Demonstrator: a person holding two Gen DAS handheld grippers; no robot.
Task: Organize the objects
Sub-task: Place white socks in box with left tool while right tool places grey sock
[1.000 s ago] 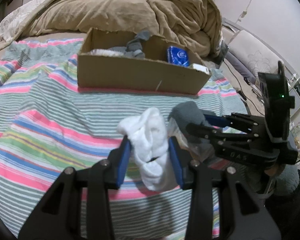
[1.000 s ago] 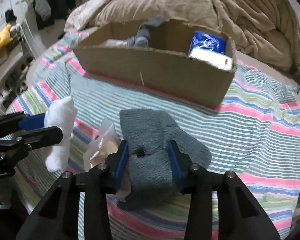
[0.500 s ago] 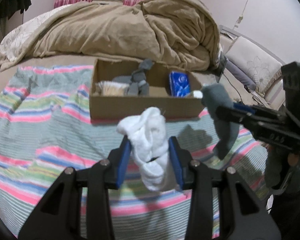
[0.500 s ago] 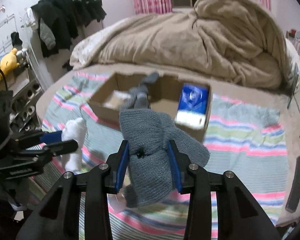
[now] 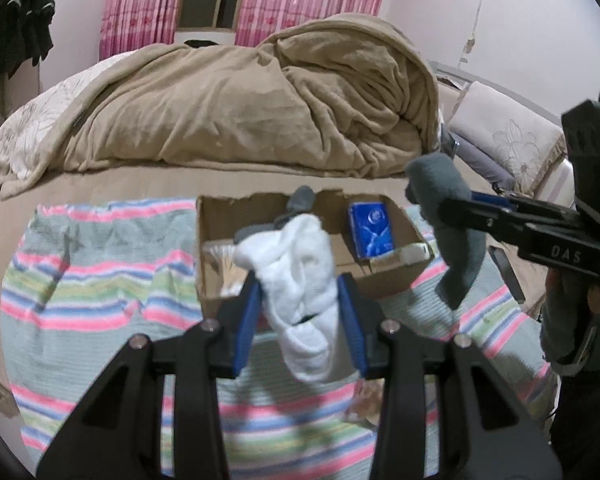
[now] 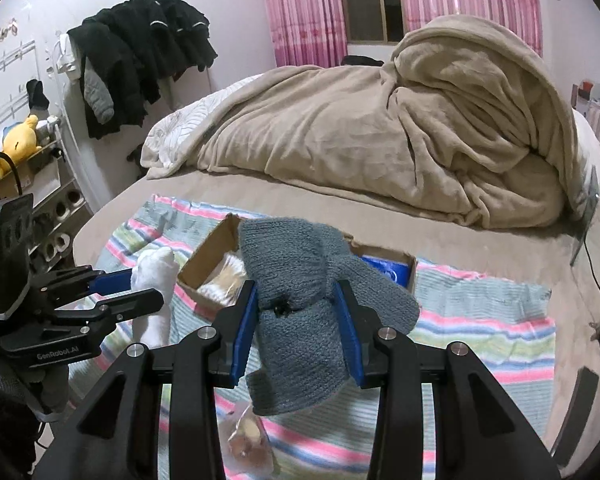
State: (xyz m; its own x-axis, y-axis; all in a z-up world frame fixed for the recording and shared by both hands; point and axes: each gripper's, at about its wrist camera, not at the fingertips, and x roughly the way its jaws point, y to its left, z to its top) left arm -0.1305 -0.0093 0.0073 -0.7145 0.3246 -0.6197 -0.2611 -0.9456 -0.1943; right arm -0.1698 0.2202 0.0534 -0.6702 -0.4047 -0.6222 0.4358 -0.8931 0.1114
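- Both tongs are loaded. My left gripper [image 5: 300, 312] has its blue pads closed onto the white sock [image 5: 300, 292], pinched across the bunched middle, toe end hanging below the pads.
- My right gripper [image 6: 297, 324] is clamped the same way on the grey sock [image 6: 300, 300], with its cuff flopping over the top and toward 3 o'clock.
- Neither sock touches the striped blanket [image 5: 99, 272]; both hang in the air, white at 9 o'clock of grey in the right wrist view.
- At 12 o'clock beyond both socks sits the cardboard box [image 5: 215, 248], open on top. It already holds another grey sock [image 5: 295, 204] and a blue packet [image 5: 372, 228].
- Handling, as I judge it: these are light, soft, limp knits. Nothing breakable, no slip risk, but loose ends will drape and could snag the box wall. A mid-body pinch like this one keeps the bundle together.
- A clear bag [image 6: 247, 440] of something pale lies on the blanket at 6 o'clock under my right tongs, untouched.
- Next, I reckon, comes carrying both over the box rim and letting go above its floor.
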